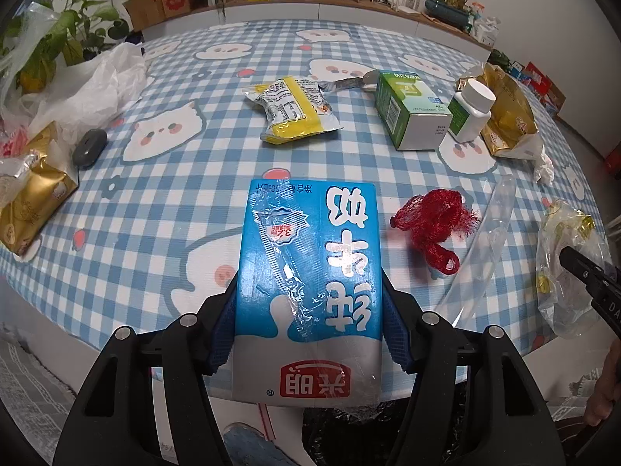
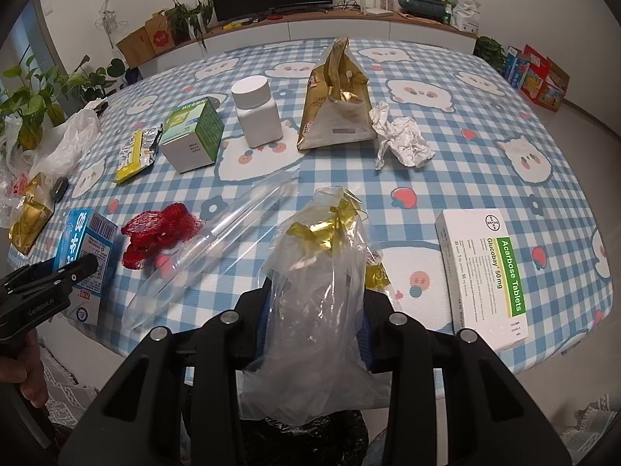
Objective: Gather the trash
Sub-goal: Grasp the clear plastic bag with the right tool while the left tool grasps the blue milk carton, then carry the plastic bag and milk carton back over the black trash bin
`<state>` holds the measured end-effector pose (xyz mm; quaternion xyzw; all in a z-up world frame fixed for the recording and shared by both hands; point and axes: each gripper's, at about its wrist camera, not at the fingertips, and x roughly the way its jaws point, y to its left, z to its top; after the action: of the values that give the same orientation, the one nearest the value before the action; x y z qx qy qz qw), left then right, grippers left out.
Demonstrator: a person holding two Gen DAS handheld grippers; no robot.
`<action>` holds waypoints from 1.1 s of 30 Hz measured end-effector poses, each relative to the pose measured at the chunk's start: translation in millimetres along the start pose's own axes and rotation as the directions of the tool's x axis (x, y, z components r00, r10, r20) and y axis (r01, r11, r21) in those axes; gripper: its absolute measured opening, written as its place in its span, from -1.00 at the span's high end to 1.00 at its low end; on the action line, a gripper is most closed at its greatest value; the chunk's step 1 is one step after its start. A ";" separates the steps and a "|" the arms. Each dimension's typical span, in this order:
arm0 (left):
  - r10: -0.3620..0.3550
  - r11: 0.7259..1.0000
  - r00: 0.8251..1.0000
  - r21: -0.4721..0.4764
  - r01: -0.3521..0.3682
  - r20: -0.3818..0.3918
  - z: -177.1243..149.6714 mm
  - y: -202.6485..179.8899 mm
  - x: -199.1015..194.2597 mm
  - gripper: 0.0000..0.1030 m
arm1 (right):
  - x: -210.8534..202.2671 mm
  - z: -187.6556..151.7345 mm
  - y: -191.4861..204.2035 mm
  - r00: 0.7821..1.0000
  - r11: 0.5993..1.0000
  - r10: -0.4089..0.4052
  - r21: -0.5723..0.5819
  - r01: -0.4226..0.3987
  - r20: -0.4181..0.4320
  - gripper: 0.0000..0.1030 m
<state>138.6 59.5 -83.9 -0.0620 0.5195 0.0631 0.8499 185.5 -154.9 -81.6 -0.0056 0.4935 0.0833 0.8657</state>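
A blue and white milk carton (image 1: 310,252) lies at the near edge of the checked table (image 1: 155,202), and my left gripper (image 1: 308,310) is shut on its two sides. In the right wrist view the same carton (image 2: 83,248) shows at the far left, with the left gripper (image 2: 77,268) on it. My right gripper (image 2: 314,310) is shut on a clear plastic bag (image 2: 322,256) holding gold wrappers, also at the near edge. The left wrist view shows that bag (image 1: 566,272) at far right. A black bin bag (image 2: 310,439) sits below the table edge under both grippers.
Between the grippers lie a red net (image 1: 431,225) and a clear plastic tube (image 2: 217,240). Farther back are a yellow snack wrapper (image 1: 291,112), a green box (image 1: 411,112), a white bottle (image 2: 256,112), a gold bag (image 2: 337,105) and crumpled paper (image 2: 403,139). A tablet box (image 2: 489,272) lies right.
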 end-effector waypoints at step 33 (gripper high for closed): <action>-0.053 0.995 0.996 -0.082 0.060 0.075 -104.7 9.3 -68.2 -0.19 | -71.7 -66.6 33.7 0.993 0.999 0.046 -0.033 -0.042 0.110 0.36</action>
<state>14.4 47.8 -70.9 -0.1100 0.4833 0.0630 0.8662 87.8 -137.7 -52.0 -0.0031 0.4435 0.1100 0.8895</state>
